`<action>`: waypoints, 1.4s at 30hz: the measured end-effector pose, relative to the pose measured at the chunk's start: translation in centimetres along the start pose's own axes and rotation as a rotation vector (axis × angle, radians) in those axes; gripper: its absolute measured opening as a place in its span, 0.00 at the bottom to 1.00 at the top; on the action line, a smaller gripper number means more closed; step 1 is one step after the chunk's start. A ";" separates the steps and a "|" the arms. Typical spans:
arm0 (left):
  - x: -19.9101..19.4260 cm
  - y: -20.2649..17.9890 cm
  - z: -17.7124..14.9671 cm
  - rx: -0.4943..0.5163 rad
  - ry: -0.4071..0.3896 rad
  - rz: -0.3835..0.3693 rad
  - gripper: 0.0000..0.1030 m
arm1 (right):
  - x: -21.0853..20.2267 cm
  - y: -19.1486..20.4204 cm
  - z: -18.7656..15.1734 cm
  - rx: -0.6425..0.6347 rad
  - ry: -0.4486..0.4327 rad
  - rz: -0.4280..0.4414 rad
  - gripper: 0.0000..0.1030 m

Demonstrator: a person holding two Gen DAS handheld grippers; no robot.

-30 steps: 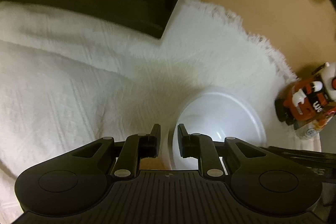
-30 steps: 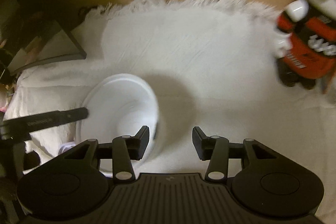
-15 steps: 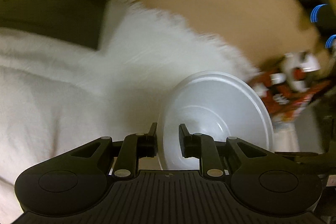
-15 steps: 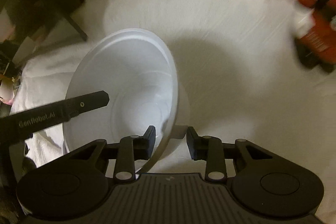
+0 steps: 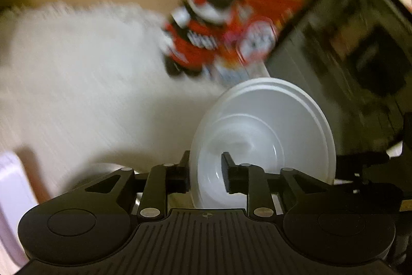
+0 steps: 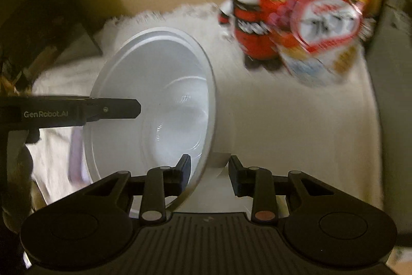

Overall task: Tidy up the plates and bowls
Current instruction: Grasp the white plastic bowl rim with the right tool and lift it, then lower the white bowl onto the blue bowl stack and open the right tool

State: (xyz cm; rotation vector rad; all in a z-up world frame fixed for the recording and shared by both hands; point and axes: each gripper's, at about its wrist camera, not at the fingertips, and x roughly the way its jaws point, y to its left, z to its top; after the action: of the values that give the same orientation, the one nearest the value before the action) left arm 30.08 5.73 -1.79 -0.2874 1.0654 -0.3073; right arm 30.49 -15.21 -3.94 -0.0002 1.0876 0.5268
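Note:
A white bowl [image 5: 270, 130] hangs tilted in the air above the white fringed cloth [image 5: 77, 84]. My left gripper [image 5: 206, 170] has the bowl's rim between its fingers; its jaws are opening and the inner pad stands a little off the wall. In the right wrist view the same bowl [image 6: 154, 99] shows its inside, and my right gripper [image 6: 209, 169] is shut on the near rim beside the bowl's foot. The left gripper's finger [image 6: 113, 108] reaches over the opposite rim from the left.
A red, white and black toy figure [image 6: 244, 17] and a red snack bag [image 6: 322, 14] stand at the cloth's far right. A dark cabinet [image 5: 355, 48] sits to the right of them. A pale lilac object [image 5: 10, 197] lies at the lower left.
The bowl has come up off the cloth and travelled right, towards the toy and bag. My right gripper closed on its rim. The left gripper's jaws have widened.

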 end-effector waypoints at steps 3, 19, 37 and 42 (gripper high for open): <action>1.2 -1.2 -1.8 0.007 0.060 -0.014 0.28 | -0.9 -1.6 -2.5 0.002 0.038 -0.018 0.31; 0.7 -1.1 -6.6 -0.143 0.003 0.107 0.27 | -0.4 -5.1 -5.9 -0.009 0.008 -0.020 0.43; 1.3 -2.8 -8.6 -0.216 -0.096 0.183 0.27 | 2.3 -7.1 -6.4 0.024 -0.059 -0.025 0.51; 0.5 -2.5 -8.3 -0.225 -0.141 0.110 0.27 | -0.2 -7.6 -7.6 0.043 -0.122 0.009 0.51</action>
State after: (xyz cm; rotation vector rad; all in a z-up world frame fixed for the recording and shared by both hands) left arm 22.65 2.55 -5.05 -0.4438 0.9735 -0.0662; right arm 27.07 -23.86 -9.31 0.0741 0.9797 0.5050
